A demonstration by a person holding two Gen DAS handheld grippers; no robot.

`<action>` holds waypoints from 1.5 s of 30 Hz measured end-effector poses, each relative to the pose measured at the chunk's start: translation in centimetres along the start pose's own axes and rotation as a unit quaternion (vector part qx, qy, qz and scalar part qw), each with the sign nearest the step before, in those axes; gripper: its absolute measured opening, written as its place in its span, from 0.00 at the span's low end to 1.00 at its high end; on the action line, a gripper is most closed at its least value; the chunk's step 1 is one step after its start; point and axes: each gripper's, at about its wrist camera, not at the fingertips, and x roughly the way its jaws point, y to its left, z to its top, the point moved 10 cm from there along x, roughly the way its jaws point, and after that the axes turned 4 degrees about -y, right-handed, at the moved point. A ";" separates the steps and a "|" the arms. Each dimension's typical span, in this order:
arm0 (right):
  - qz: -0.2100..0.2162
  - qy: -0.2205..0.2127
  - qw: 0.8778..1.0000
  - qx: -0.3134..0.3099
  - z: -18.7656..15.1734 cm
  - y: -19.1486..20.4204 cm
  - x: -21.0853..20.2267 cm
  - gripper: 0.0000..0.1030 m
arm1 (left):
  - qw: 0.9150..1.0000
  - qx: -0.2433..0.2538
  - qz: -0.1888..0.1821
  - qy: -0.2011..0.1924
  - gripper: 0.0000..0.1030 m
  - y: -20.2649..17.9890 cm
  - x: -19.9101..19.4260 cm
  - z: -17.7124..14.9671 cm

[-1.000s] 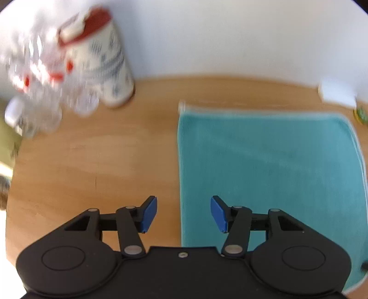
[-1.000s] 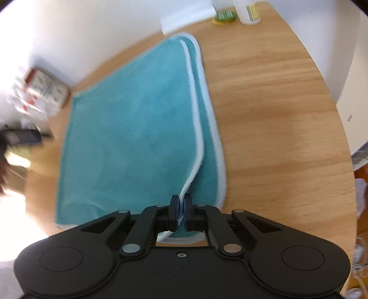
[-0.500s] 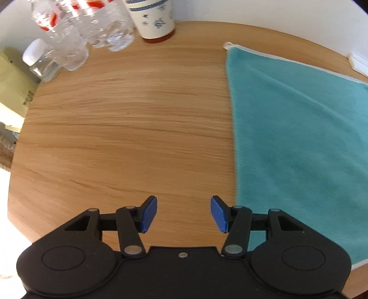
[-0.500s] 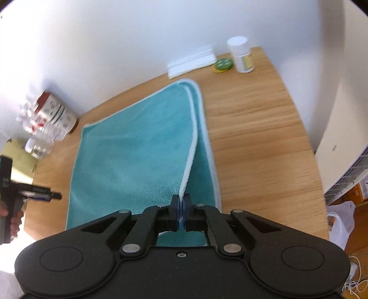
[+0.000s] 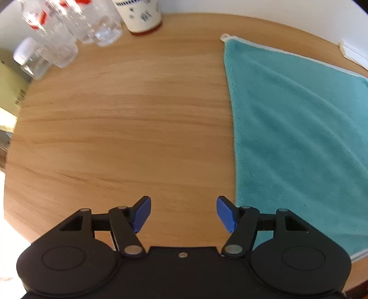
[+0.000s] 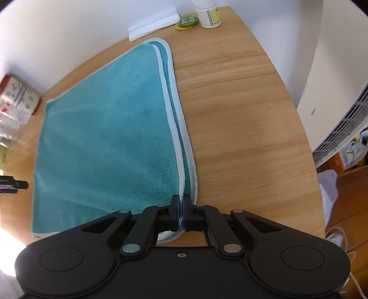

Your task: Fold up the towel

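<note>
A teal towel (image 6: 108,128) with a pale trim lies folded in two on the wooden table (image 6: 241,115), its two edges stacked along the right side. My right gripper (image 6: 181,212) is shut on the near right corner of the upper layer, low over the table. In the left wrist view the same towel (image 5: 299,138) fills the right side. My left gripper (image 5: 183,212) is open over bare wood just left of the towel's near left edge, holding nothing.
Clear plastic bottles (image 5: 69,27) and a white patterned canister (image 5: 142,16) stand at the far left. At the far right sit a white flat pack (image 6: 153,24), a green lid (image 6: 187,21) and a white pill bottle (image 6: 209,13). The table's right edge drops to floor clutter.
The right gripper has come back down with the towel corner after lifting it. The left gripper shifted left off the towel and now hovers over bare wood.
</note>
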 end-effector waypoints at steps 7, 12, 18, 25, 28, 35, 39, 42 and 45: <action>-0.013 -0.002 0.999 -0.041 0.4 0.5 -0.9 0.09 | 1.000 0.013 -0.021 0.014 0.69 -1.5 0.2 -1.5; -0.010 -0.001 0.999 -0.052 0.8 0.6 -1.7 0.11 | 0.996 0.058 -0.060 0.011 0.70 -4.1 -1.7 -3.2; 0.101 0.026 0.984 -0.143 -1.1 6.9 -2.5 0.11 | 0.995 0.074 -0.055 0.024 0.70 -5.7 -1.0 -4.9; 0.123 0.048 0.950 -0.284 -3.6 12.4 0.0 0.21 | 0.997 0.040 -0.052 0.045 0.70 -4.4 0.1 -5.9; 0.109 0.069 0.939 -0.319 -4.3 12.8 1.5 0.21 | 0.997 0.036 -0.046 0.050 0.70 -3.3 0.6 -6.2; 0.091 0.077 0.925 -0.360 -4.8 13.0 2.3 0.21 | 0.997 0.024 -0.046 0.061 0.70 -1.5 1.1 -7.6; 0.076 0.071 0.908 -0.405 -5.2 13.2 2.2 0.20 | 0.996 0.021 -0.047 0.069 0.70 -1.0 1.4 -8.1; 0.060 0.070 0.904 -0.417 -5.1 13.1 2.3 0.12 | 0.996 0.029 -0.044 0.071 0.70 -0.7 1.6 -8.2; 0.068 0.076 0.918 -0.383 -4.9 12.8 2.2 0.06 | 0.996 0.032 -0.044 0.070 0.70 -0.5 1.7 -8.3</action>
